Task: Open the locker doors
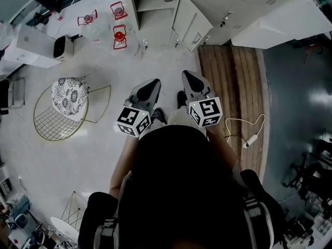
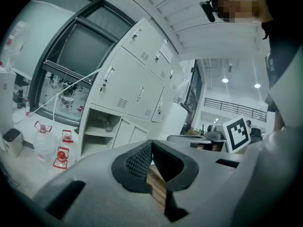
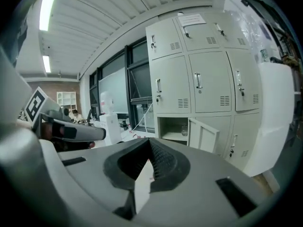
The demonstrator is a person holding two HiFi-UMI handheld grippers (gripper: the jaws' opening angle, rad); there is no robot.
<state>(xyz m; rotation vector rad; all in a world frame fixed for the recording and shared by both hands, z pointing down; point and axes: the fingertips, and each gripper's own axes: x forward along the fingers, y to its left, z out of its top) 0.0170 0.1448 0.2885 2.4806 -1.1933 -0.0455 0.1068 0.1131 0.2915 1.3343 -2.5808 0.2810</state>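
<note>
Pale sheet-metal lockers [image 3: 199,86] stand well ahead beside the window, one low door [image 3: 204,135] already ajar; the doors should swing light yet rigid, best hooked at their slim handles [image 3: 198,81], though left gripper [image 2: 151,146] and right gripper [image 3: 150,148] are closed, empty.

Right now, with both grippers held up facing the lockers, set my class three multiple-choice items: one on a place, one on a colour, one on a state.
1. Which row has the open locker door?
A. top
B. middle
C. bottom

2. The chair cushion is:
A. plain red
B. black-and-white patterned
C. plain blue

3. The right gripper is:
A. shut, holding nothing
B. wide open
C. shut on a handle

Answers:
1. C, since the door stands swung out at the lowest row, below two rows of closed doors.
2. B, since dark print covers a white ground.
3. A, since its pads meet with nothing between them.
</note>
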